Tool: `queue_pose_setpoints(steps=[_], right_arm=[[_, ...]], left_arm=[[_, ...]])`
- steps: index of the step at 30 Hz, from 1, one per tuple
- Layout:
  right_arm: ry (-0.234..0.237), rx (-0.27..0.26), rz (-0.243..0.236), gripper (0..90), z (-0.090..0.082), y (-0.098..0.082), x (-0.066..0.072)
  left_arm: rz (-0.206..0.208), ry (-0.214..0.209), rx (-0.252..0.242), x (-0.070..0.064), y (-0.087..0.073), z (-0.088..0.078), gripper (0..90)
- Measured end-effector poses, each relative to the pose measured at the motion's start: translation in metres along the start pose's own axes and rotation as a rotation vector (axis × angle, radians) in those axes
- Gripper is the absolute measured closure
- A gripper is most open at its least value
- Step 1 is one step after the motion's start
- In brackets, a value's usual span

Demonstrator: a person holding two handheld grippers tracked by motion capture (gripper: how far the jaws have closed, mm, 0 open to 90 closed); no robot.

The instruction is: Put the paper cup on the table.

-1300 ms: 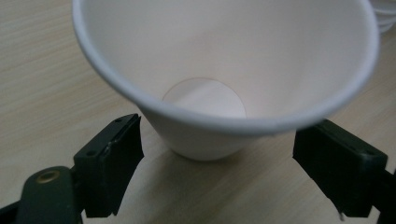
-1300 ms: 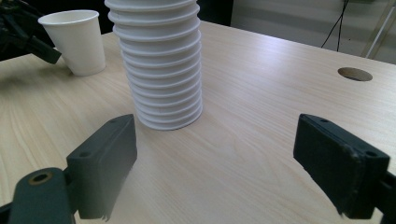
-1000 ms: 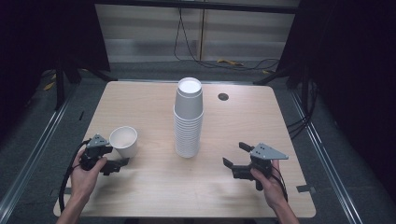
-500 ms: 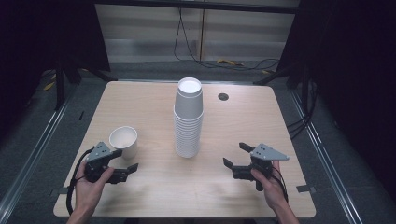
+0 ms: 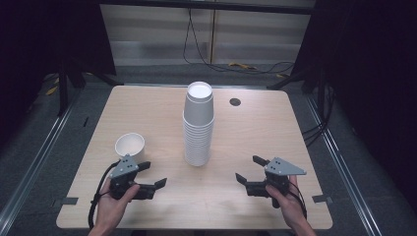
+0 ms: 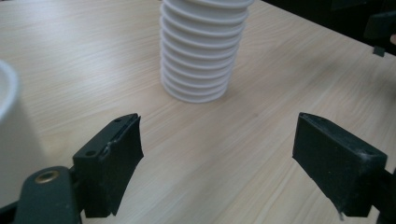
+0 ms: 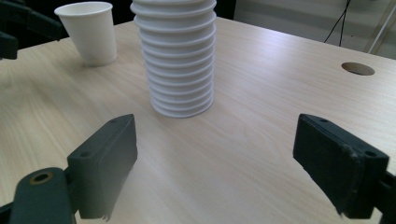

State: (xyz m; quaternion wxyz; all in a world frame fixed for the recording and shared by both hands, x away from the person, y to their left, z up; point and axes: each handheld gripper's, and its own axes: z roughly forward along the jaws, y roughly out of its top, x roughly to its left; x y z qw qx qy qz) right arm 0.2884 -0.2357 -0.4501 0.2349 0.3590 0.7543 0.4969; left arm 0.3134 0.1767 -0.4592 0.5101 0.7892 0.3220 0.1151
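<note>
The table [image 5: 147, 113] is pale wood-look laminate, smooth with a soft sheen and fine grain. The cup [image 5: 130, 145] and the stack [image 5: 198, 123] look like matt white paper, the stack ribbed by rolled rims. Both tools' jaws are matt black plastic, slightly scuffed.

Single cup [image 5: 130, 145] left of cup stack [image 5: 198, 125], on table [image 5: 147, 108].

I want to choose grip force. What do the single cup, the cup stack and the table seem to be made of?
Single cup: probably paper, matte white, thin rolled rim. Cup stack: apparently the same paper cups, nested upside down, with ribbed rims. Table: light wood-grain top, smooth and slightly glossy, perhaps laminate rather than solid wood.
</note>
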Motion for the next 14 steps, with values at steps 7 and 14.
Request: queue_pose_setpoints(steps=[7,14], right_arm=[[0.000,-0.002,0.036,13.8,0.000,-0.015,0.005],[0.012,0.037,0.012,13.7,0.009,-0.022,0.011]], left_arm=[[-0.026,0.009,-0.036,-0.016,-0.005,0.017,15.8],[-0.038,0.039,-0.034,-0.015,-0.017,0.022,15.9]])
